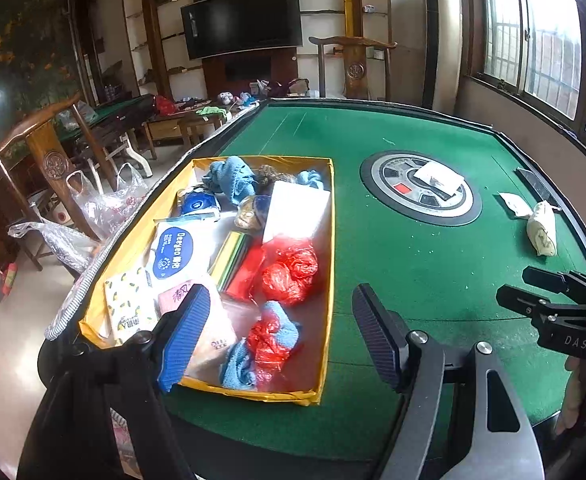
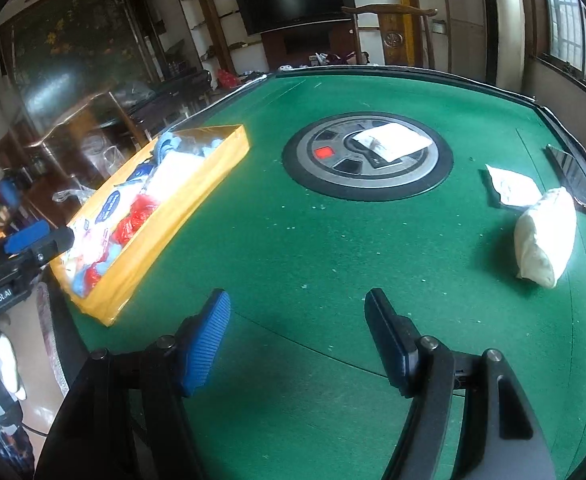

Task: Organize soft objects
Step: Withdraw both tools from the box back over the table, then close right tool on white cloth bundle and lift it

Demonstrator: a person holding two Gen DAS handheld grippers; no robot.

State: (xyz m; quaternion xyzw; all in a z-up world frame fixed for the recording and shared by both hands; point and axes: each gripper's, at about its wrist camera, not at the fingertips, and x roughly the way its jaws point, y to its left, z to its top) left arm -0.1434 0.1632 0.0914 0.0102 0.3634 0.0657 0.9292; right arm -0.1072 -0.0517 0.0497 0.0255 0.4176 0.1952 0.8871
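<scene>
Box (image 1: 325, 280) looks mostly packed; both hand-held grippers, left (image 1: 281, 328) and right (image 2: 297, 340), hang open and empty, so next grab is probably the white pouch (image 2: 545, 236) (still out on the tabletop (image 2: 293, 240)).

Bare green felt table top (image 2: 293, 248) lies open between the yellow cardboard box (image 2: 181, 216) crowded with soft goods on the left and the cream cloth pouch (image 2: 545, 236) at right; the round grey centre console (image 2: 367, 156) sits beyond.
</scene>
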